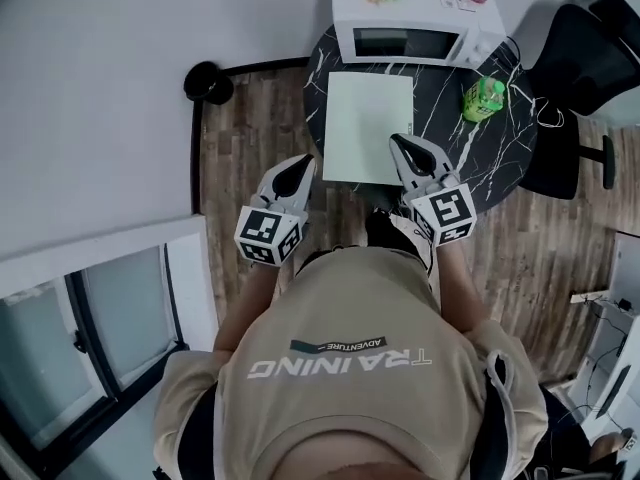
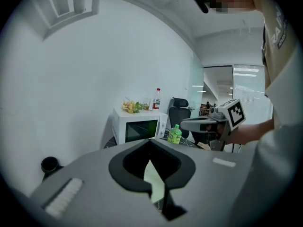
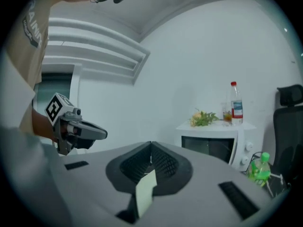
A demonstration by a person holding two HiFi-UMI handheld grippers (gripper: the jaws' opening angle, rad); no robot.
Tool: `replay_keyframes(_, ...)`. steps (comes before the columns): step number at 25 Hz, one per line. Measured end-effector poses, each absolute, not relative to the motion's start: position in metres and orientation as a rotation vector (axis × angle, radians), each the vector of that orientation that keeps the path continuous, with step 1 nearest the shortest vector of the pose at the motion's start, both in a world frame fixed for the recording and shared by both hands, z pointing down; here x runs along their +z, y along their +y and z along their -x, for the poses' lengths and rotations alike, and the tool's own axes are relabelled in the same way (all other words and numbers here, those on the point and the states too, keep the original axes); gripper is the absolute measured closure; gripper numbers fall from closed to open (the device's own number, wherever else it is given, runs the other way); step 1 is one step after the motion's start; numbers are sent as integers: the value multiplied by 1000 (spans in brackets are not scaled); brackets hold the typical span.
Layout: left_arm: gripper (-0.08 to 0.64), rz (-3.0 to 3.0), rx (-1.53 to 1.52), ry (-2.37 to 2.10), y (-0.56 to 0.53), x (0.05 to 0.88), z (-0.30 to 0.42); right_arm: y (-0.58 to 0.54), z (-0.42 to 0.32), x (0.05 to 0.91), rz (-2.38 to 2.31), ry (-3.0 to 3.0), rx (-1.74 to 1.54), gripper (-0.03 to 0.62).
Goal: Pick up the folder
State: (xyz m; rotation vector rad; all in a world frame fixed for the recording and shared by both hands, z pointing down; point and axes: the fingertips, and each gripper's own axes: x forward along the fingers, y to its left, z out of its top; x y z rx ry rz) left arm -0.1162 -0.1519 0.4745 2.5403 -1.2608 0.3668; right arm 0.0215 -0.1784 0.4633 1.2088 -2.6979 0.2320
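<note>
A pale green folder (image 1: 368, 128) lies flat on the round black marble table (image 1: 500, 153), its near edge toward me. My left gripper (image 1: 300, 168) is shut and empty, hovering over the floor just left of the table's near edge. My right gripper (image 1: 398, 144) is also shut and empty, its tip above the folder's near right corner. In the left gripper view a strip of the folder (image 2: 154, 178) shows beyond the closed jaws (image 2: 150, 141), with the right gripper (image 2: 199, 123) alongside. In the right gripper view the folder (image 3: 146, 190) shows below the closed jaws (image 3: 151, 144).
A white microwave (image 1: 415, 28) stands at the table's far side with flowers and a bottle on top. A green bottle (image 1: 483, 98) stands right of the folder. A black office chair (image 1: 580, 78) is at the right, and a black round object (image 1: 208, 83) on the floor at the left wall.
</note>
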Motion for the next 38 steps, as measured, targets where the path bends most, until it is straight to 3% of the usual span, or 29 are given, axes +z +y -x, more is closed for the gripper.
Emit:
replay_keyframes(5, 552, -2504, 377, -1222, -187, 474, 81, -206, -56, 500, -1103, -2677, 470, 581)
replay_keyframes(11, 554, -2459, 275, -1096, -218, 481, 48, -234, -94, 531, -1090, -2627, 511, 581)
replay_keyframes(19, 554, -2417, 379, -1036, -246, 521, 28, -242, -116, 559, -1084, -2559, 617, 581)
replay_keyframes(38, 552, -2256, 518, -890, -263, 622, 76, -244, -110, 647, -1157, -2243, 895, 581)
